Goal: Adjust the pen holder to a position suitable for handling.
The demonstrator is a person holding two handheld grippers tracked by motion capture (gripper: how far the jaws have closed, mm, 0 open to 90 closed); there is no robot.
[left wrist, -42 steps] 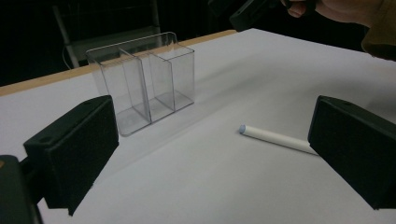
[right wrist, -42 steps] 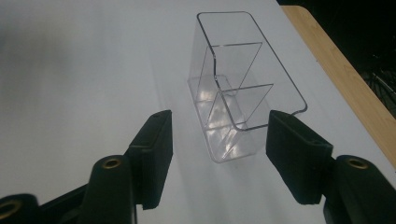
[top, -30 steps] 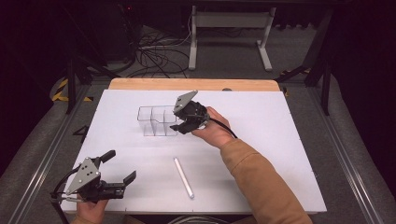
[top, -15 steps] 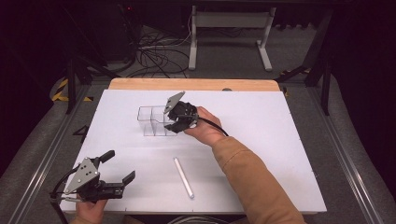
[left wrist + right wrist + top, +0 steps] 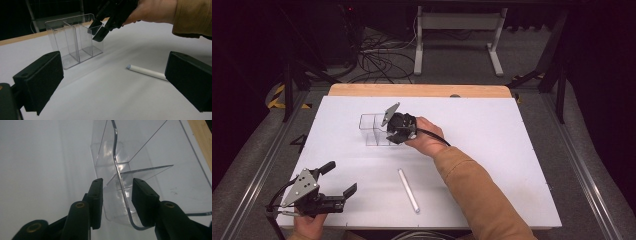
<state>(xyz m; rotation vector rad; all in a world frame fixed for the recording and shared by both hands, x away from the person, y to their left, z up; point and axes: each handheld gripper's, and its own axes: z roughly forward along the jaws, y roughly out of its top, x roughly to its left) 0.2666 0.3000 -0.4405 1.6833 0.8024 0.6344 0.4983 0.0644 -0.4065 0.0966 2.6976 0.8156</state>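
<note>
**Closing jaws astride the clear organiser's wall**

Straddling of the end wall of the clear divided organiser (image 5: 117, 167) by the right gripper (image 5: 117, 195) is recorded in the right gripper view: one black jaw is seen outside the wall, the other inside the end compartment. The jaws have just been closing and are now partly drawn in, with the thin wall between them. A gap is seen on both sides of the wall, so the pads are not yet pressed on it. In the high view the right gripper (image 5: 398, 131) is placed at the right end of the organiser (image 5: 372, 129), which stands upright on the white table (image 5: 512, 165), toward its far side and left of centre.

The left gripper (image 5: 334, 180) is held low over the near left corner of the table. Its jaws are spread wide and nothing is held between them. A white cylinder (image 5: 408, 190) lies flat on the table, well apart from the organiser, between the two forearms. In the left gripper view the cylinder (image 5: 146, 71) is seen beyond the jaws, untouched.
</note>
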